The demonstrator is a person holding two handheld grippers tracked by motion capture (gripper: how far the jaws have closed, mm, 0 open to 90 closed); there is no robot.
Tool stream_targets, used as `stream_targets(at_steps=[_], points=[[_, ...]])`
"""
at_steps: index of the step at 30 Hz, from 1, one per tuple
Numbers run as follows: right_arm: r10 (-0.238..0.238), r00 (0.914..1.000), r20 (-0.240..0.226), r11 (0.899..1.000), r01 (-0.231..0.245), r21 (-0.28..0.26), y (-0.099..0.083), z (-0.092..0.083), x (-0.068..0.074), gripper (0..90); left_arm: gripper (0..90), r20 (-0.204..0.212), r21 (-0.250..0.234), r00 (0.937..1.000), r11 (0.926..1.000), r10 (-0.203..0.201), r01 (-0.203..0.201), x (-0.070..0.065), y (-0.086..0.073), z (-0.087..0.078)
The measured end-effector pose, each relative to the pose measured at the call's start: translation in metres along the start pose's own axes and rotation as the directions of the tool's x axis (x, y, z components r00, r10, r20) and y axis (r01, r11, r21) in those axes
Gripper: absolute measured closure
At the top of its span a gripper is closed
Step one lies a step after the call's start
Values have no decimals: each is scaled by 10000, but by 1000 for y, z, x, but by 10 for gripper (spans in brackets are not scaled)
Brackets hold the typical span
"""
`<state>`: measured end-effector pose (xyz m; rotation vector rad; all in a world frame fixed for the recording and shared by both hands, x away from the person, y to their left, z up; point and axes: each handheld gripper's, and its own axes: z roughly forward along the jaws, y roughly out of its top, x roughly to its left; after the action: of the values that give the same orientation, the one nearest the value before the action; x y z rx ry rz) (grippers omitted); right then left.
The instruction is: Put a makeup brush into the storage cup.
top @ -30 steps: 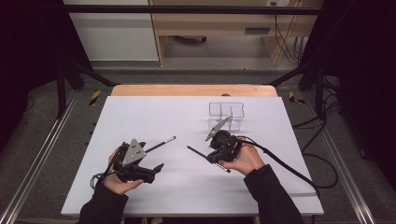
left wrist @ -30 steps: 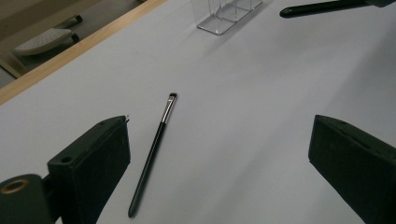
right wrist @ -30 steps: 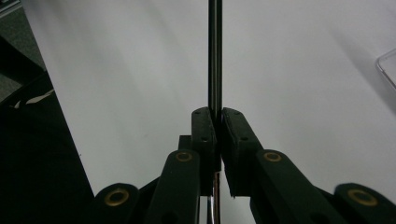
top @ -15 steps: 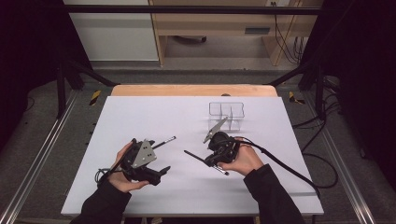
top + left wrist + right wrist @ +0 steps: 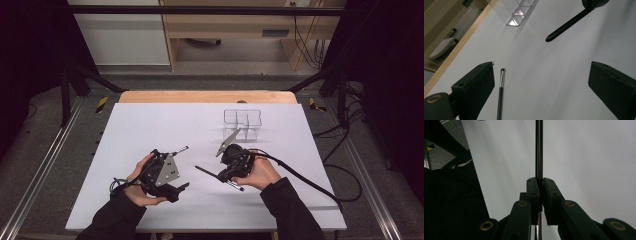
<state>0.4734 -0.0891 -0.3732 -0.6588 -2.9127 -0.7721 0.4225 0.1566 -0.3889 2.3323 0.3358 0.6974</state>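
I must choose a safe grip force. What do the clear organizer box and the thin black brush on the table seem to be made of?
Clear compartmented organizer box: probably glossy acrylic, being transparent with bright edges. Thin black brush: dark glossy handle, perhaps plastic or lacquered wood, with a shiny, apparently metal collar.

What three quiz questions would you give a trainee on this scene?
1. True or false: the right gripper is shut on a thin black brush.
2. Which gripper has open jaws? A: left gripper. B: right gripper.
3. Fill in: the small loose brush lies on the white ___.
Key: 1 true; 2 A; 3 table.
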Motion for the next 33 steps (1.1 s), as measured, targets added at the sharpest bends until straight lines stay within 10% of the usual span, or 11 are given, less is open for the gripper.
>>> stream_targets(at_steps=[33], points=[[-16,9975,-706,9987,52,506,9,14,2,844,157,871,175,9727,9759,2153,-2176,-20,24,20]])
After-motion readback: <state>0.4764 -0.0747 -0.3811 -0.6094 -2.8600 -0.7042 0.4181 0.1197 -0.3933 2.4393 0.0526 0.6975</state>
